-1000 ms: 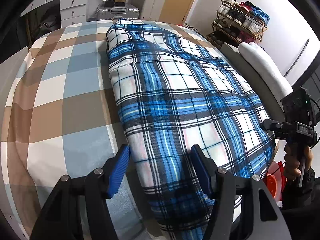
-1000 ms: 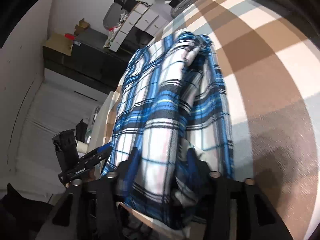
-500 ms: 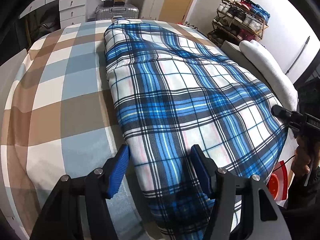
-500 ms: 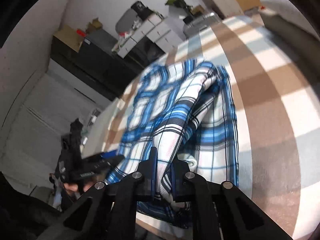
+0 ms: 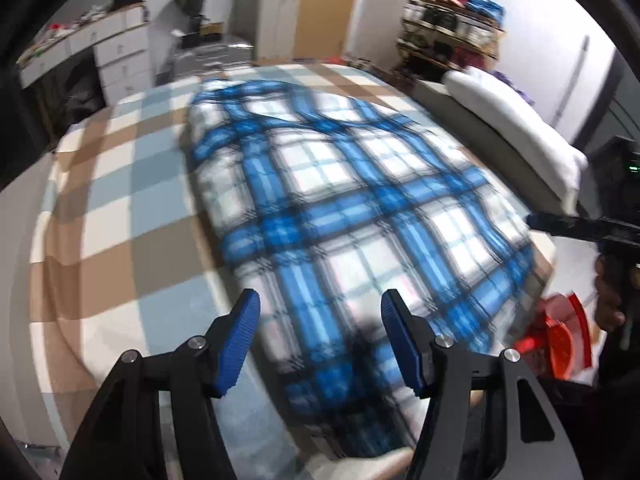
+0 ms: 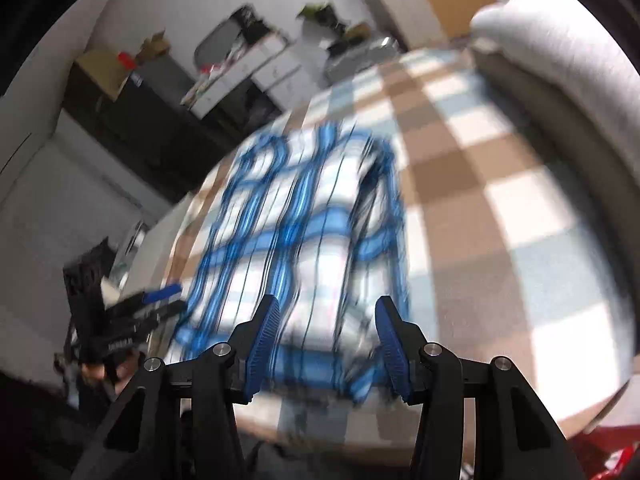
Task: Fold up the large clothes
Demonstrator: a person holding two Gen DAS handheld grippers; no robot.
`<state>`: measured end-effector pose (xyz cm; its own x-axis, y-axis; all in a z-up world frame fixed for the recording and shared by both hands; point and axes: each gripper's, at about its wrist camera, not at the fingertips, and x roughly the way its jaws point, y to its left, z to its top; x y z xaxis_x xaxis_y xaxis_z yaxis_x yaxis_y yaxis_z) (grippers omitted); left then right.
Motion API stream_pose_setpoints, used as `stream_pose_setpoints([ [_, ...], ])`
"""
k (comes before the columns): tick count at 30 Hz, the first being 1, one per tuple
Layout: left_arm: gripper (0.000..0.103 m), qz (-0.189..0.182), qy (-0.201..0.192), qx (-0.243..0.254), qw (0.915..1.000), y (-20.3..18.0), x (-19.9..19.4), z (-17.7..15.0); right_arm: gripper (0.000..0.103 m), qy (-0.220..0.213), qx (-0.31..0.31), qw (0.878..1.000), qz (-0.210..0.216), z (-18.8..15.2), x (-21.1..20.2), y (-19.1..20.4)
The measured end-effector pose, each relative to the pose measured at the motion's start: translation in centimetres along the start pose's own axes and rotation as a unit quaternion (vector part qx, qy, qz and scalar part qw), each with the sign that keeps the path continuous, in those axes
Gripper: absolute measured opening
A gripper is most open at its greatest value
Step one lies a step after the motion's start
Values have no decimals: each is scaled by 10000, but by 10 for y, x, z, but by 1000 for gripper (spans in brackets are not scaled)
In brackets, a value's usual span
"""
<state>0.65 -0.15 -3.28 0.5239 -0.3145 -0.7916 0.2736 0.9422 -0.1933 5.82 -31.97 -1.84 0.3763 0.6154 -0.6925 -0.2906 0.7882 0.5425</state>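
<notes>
A blue and white plaid garment (image 5: 352, 208) lies folded lengthwise on the checked bed cover (image 5: 100, 240). My left gripper (image 5: 320, 304) hovers open above its near end, with nothing between its blue pads. In the right wrist view the same garment (image 6: 304, 232) lies blurred on the bed (image 6: 500, 240). My right gripper (image 6: 326, 308) hangs just above the garment's near edge; its jaws are opening and the pads do not press on the cloth. Each gripper also shows in the other's view: the right gripper (image 5: 560, 224) at the bed's right edge, the left gripper (image 6: 160, 300) at the left.
A long white bolster (image 5: 512, 132) lies along the bed's right side. A shoe rack (image 5: 452, 36) stands behind it and white drawers (image 5: 120, 56) at the back left. A red object (image 5: 568, 332) sits on the floor by the bed's near right corner.
The right gripper was shut on the garment's edge half a second ago; it has let go, opened and risen. The left gripper lifted slightly. The garment lies flatter.
</notes>
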Motion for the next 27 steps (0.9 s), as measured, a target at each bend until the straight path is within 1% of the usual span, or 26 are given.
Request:
stream_pose_setpoints([
  [3, 58, -168, 136, 265, 9994, -11, 5, -10, 50, 315, 110, 9994, 55, -15, 17, 2],
  [5, 58, -117, 141, 429, 9989, -17, 6, -16, 48, 377, 269, 9989, 78, -21, 27, -1],
  [7, 58, -51, 110, 528, 9985, -21, 6, -21, 23, 266, 287, 9992, 54, -21, 32, 0],
  [8, 58, -29, 120, 523, 9986, -22, 7, -23, 12, 198, 237, 9995, 97, -20, 31, 3],
  [10, 58, 3, 189, 497, 9986, -24, 9, -26, 9, -137, 18, 9999, 67, -15, 20, 13],
  [12, 58, -28, 221, 487, 9986, -25, 13, -28, 9, -323, -43, 9993, 183, -11, 11, 17],
  [13, 58, -43, 216, 479, 9986, -24, 14, -27, 9, -244, -40, 9995, 174, -10, 12, 16],
  [14, 58, -73, 214, 465, 9987, -23, 15, -26, 9, -135, -39, 9999, 70, -9, 15, 14],
  [15, 58, -98, 229, 450, 9987, -23, 16, -25, 13, 54, -15, 9999, -110, -9, 22, 10],
  [16, 58, -117, 239, 440, 9987, -21, 12, -25, 19, 261, 47, 9992, -311, -10, 30, 5],
  [18, 58, -245, 211, 274, 9991, -15, 8, -21, 45, 323, 220, 9982, -447, -9, 32, -2],
  [19, 58, -313, 173, 137, 9993, -11, 6, -21, 49, 260, 323, 9984, -375, -7, 28, -5],
  [20, 58, -381, 127, -65, 9992, -5, 4, -20, 58, 149, 403, 9989, -163, -4, 23, -8],
  [21, 58, -404, 98, -269, 9988, 2, 4, -18, 71, 63, 446, 9990, -12, -1, 20, -11],
  [22, 58, -364, 91, -521, 9979, 11, 6, -14, 72, 0, 481, 9988, 128, 3, 18, -14],
  [24, 58, -192, 107, -967, 9951, 29, 11, -8, 72, -17, 604, 9979, 217, 13, 20, -24],
  [26, 58, -149, 146, -1312, 9911, 43, 18, -4, 72, 72, 713, 9968, 358, 20, 28, -29],
  [27, 58, -183, 190, -1515, 9881, 51, 22, -2, 72, 114, 771, 9961, 407, 24, 33, -33],
])
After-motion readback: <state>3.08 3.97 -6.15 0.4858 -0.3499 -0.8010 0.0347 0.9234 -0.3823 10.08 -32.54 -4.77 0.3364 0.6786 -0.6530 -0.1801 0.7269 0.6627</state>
